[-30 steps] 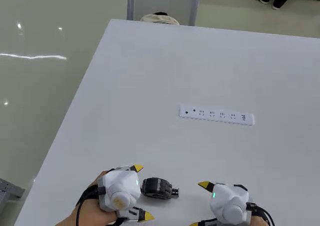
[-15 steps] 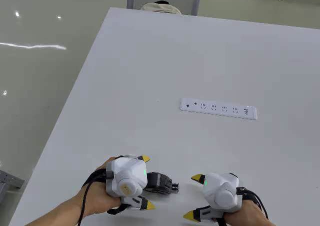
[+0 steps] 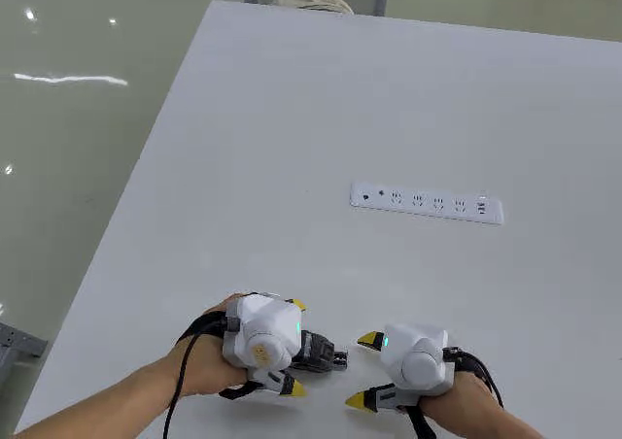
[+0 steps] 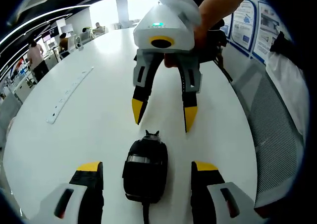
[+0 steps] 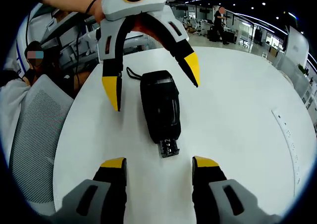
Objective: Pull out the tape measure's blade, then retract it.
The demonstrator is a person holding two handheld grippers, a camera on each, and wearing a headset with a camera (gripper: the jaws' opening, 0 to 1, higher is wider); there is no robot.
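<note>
At the table's near edge: the black tape measure lies flat on the white table, between the two grippers, which face each other.
Tape measure: its blade is inside the case, and just the metal end hook shows at the mouth, turned toward the right gripper. A thin black cord trails from the opposite end.
Left gripper: jaws apart, one yellow-tipped finger on each side of the case. In the left gripper view a strip of table shows between each finger and the case, so nothing is clamped.
Right gripper: jaws apart, aimed at the hook end. In the right gripper view the hook sits just ahead of the fingertips and clear of both.
Hands: one holds each gripper at the bottom of the head view.
Power strip: white, flat on the table, well beyond the grippers toward the far side.
Background: the gripper views take in a mesh-backed chair close to the table and an open office with people standing far off.
</note>
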